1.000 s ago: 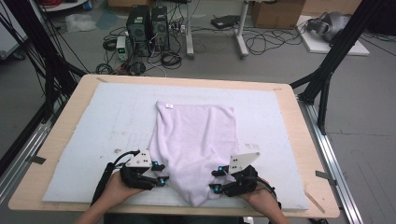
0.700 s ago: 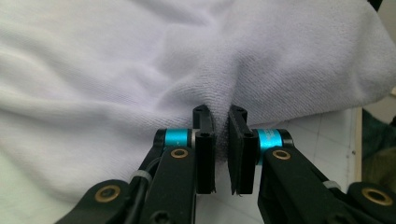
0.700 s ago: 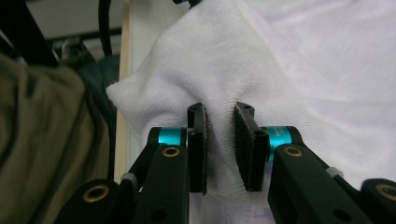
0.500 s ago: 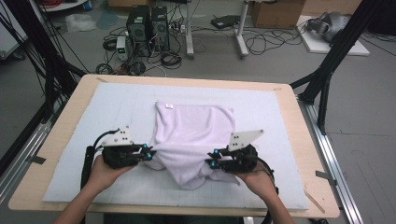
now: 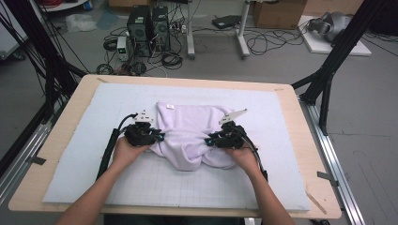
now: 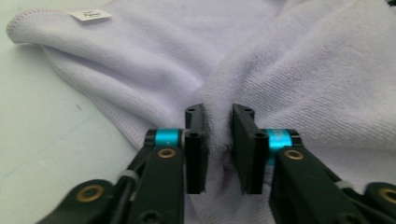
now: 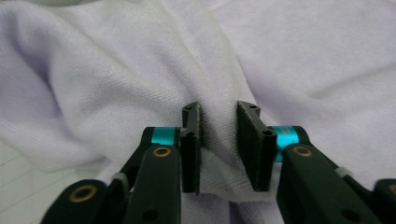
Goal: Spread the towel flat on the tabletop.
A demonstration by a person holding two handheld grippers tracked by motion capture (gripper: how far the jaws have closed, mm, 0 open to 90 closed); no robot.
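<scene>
Your left gripper (image 6: 218,140) fingers (image 6: 196,149) pinch a fold of the towel (image 5: 190,129), their jaws having just eased wider. Your right gripper (image 7: 219,140) clamps the towel's opposite fold likewise. It lies bunched mid-table on the mat (image 5: 94,117).

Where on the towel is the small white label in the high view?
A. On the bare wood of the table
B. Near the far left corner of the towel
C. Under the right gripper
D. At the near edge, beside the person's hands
B: the label lies on the lavender towel near its far left corner, apart from both grippers.
</scene>
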